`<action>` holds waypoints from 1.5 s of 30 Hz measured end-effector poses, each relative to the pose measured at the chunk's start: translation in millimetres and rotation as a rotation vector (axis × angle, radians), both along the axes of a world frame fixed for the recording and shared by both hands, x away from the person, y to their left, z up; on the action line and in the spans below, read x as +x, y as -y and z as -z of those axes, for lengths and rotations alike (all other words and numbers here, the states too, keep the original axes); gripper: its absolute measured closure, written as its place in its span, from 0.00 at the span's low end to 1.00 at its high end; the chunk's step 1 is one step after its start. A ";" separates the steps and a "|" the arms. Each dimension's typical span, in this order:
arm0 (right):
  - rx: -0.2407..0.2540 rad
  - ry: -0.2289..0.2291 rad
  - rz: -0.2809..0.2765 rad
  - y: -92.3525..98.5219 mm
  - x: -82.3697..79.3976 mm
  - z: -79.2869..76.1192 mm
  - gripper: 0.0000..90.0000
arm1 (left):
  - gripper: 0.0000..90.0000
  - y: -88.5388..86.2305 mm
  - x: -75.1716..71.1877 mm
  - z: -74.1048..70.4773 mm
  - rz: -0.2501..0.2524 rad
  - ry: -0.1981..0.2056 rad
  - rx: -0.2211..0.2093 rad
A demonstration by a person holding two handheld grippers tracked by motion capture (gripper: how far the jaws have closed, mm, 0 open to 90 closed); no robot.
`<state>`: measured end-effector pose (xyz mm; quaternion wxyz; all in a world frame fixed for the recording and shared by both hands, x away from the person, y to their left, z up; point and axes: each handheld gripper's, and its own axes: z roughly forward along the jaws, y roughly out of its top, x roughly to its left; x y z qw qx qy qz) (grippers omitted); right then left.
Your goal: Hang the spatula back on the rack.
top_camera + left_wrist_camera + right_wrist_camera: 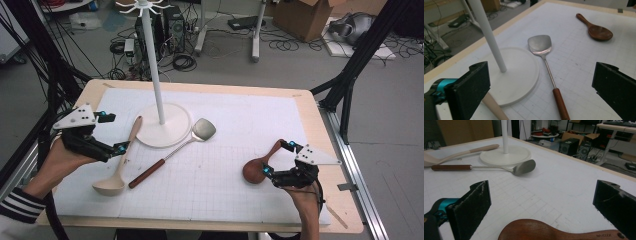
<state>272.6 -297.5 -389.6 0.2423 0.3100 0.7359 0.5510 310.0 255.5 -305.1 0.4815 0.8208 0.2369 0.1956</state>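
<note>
A dark wooden spoon [256, 169] lies on the white grid mat at the right. My right gripper [276, 158] stands open around its handle; in the right gripper view [541, 200] the dark spoon [554, 231] lies low between the two wide jaws. A pale wooden ladle [121, 159] lies at the left, and my left gripper [115, 132] is open over its handle. In the left gripper view [542, 82] the ladle handle [494, 108] passes under the left jaw. A metal spatula [202, 131] with a reddish wooden handle lies between them.
A white hanging stand [159, 130] with a tall pole [152, 60] and hooks on top rises at the mat's back left; the spatula head [540, 45] rests beside its round base [520, 75]. The wooden table edge [320, 135] runs along the right.
</note>
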 end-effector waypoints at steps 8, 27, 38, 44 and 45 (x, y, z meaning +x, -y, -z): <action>0.008 0.005 -0.003 0.4 -0.9 -1.2 0.01 | 0.10 32.5 15.5 -1.6 0.031 -0.061 0.082; -0.004 0.005 -0.012 -2.2 0.0 -0.9 0.01 | 0.11 73.9 36.6 14.6 0.053 -0.201 0.242; 0.000 0.009 -0.013 -0.8 -0.1 -1.2 0.01 | 0.18 102.0 48.7 27.0 0.070 -0.266 0.371; 0.005 0.007 -0.011 -0.1 -0.6 -1.3 0.01 | 0.22 112.4 55.0 35.7 0.070 -0.310 0.427; 0.003 0.012 -0.011 0.1 -0.4 -1.3 0.01 | 0.23 114.1 56.5 38.2 0.070 -0.320 0.435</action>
